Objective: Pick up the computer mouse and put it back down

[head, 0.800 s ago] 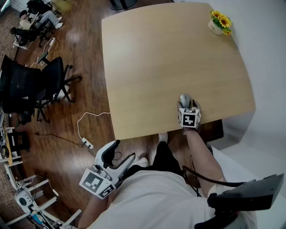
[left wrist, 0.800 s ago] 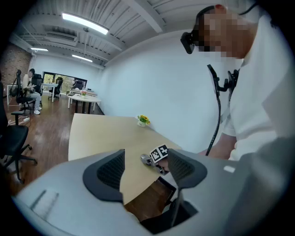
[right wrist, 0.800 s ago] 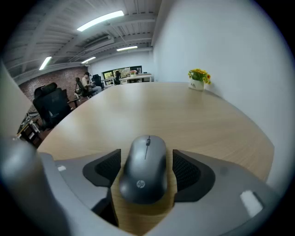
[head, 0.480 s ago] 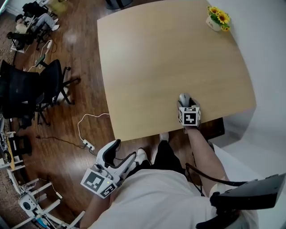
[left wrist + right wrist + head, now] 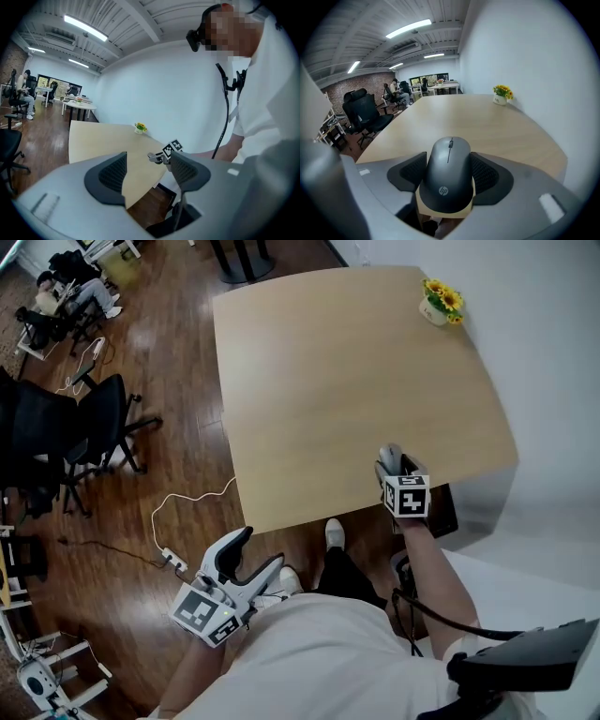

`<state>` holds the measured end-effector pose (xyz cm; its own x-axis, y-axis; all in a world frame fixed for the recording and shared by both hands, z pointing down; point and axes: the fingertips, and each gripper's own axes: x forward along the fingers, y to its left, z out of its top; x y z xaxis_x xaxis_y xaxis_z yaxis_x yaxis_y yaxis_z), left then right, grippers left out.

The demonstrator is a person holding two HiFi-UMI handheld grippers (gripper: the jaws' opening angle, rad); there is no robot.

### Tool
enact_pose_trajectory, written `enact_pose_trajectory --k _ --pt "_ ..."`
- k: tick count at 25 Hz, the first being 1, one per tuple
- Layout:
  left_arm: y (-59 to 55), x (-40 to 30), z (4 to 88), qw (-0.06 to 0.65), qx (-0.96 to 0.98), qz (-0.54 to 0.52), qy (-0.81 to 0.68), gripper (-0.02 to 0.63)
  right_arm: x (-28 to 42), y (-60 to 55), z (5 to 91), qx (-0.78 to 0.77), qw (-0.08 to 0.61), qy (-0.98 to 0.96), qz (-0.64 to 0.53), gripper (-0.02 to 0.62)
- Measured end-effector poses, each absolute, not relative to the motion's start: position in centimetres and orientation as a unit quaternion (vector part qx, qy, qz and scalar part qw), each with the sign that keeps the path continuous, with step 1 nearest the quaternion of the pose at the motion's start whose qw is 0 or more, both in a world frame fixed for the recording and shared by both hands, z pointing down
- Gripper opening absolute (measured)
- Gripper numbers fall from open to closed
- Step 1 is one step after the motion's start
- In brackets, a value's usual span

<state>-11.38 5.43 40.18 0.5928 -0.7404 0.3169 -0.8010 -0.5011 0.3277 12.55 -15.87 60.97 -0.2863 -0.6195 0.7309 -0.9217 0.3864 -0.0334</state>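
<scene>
A dark grey computer mouse (image 5: 449,171) sits between the jaws of my right gripper (image 5: 449,164), and both pads press its sides. In the head view the mouse (image 5: 388,455) shows just ahead of the right gripper (image 5: 392,465), over the front right part of the light wooden table (image 5: 328,381). Whether it rests on the tabletop or hangs just above it cannot be told. My left gripper (image 5: 257,554) hangs below and to the left of the table, over the floor. Its jaws stand apart with nothing between them, as the left gripper view shows (image 5: 147,164).
A small pot of yellow flowers (image 5: 438,302) stands at the table's far right corner, by the white wall. Black office chairs (image 5: 66,427) stand on the wooden floor at the left. A white cable and power strip (image 5: 173,559) lie near the table's front left corner.
The right gripper stays shut on the mouse near the table's front edge, a little nearer to me in the picture. The head view has shifted slightly. The left gripper has hardly moved.
</scene>
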Motion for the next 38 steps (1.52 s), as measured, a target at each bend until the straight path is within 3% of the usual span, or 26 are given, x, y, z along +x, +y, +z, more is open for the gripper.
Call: enact_pose_trajectory --k 18,38 --pt "15.6 -14.5 38.2 0.174 0.908 0.051 -0.377 0.278 8.8 7.5 38.2 0.502 0.257 -0.812 0.148 0.299" --pt "15.5 -15.4 37.5 0.166 0.908 0.056 -0.38 0.285 8.7 6.1 37.8 0.503 0.257 -0.811 0.15 0.299"
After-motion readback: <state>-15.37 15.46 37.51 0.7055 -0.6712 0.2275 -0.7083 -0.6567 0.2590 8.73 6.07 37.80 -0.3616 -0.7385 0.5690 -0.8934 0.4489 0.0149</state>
